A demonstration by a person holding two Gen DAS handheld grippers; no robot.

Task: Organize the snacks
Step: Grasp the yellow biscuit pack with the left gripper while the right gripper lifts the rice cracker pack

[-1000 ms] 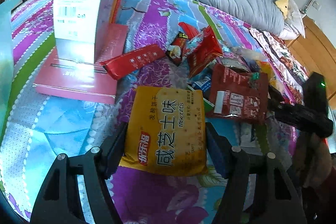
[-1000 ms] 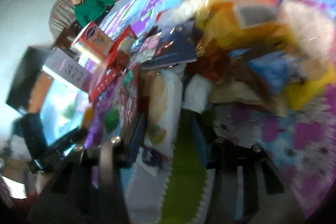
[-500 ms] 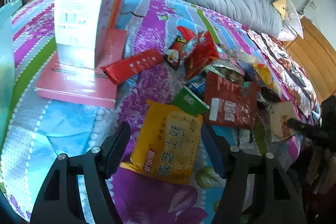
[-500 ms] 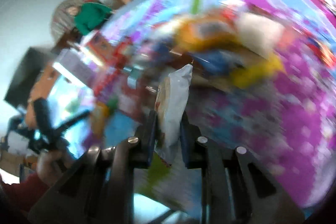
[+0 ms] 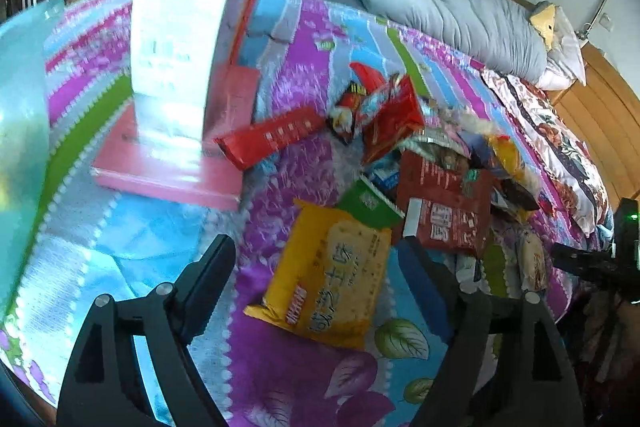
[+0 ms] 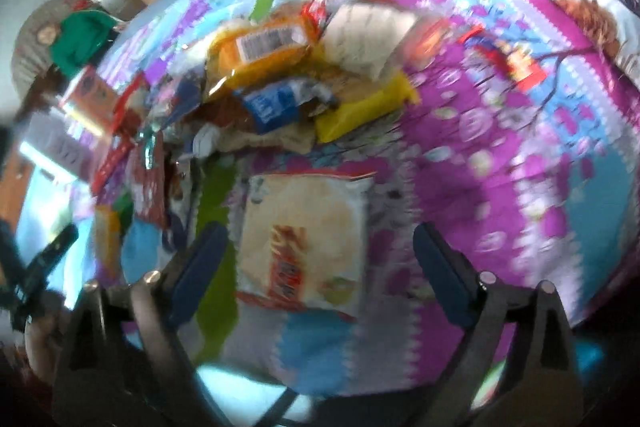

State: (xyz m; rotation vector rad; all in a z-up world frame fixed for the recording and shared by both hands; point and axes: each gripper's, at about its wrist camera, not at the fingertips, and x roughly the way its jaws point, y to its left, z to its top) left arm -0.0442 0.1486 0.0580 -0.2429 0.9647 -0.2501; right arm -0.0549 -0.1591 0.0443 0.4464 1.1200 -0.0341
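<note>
Left wrist view: the left tongs (image 5: 316,287) have let go of the yellow biscuit packet (image 5: 328,275), which a second ago sat squarely between the pads and now lies tilted and free on the bed's flowered quilt (image 5: 280,379). The jaws are opening and touch nothing. Beyond the packet sits the snack heap, with a dark red pouch (image 5: 444,203) just behind it and a long red bar wrapper (image 5: 272,137) leaning on the pink box (image 5: 168,167).

Right wrist view: the right tongs (image 6: 320,259) have also released. The white rice-cracker packet (image 6: 308,239), pinched upright half a second ago, now lies flat on the quilt between the widely spread, opening jaws, just in front of the blurred heap and its orange barcoded packet (image 6: 260,47). Both packets seem set down apart from the heap, so each hand is probably free for another snack.
</note>
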